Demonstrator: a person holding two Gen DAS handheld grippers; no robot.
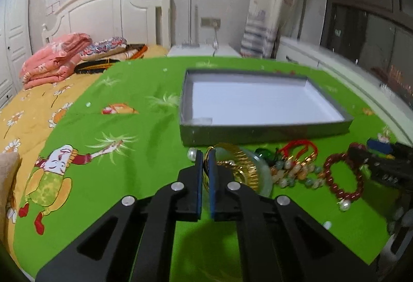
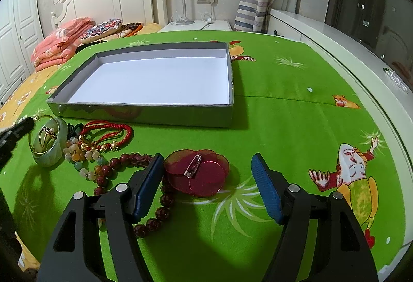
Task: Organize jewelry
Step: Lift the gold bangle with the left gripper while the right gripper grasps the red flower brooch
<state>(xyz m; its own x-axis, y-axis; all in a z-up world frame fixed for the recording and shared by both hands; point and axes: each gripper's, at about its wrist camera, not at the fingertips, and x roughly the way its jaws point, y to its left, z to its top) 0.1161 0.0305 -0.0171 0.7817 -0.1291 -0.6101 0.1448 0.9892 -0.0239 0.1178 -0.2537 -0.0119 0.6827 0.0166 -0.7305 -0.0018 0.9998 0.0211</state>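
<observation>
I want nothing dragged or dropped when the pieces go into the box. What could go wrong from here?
1. The left gripper is shut on a thin gold piece at the pale bangle, so lifting may drag or tip the bangle, or the piece may slip.
2. The bead strand and red cord bracelet lie tangled, and could come up together.
3. The open right gripper straddles the red brooch, with its left finger over the dark red bead bracelet.
</observation>
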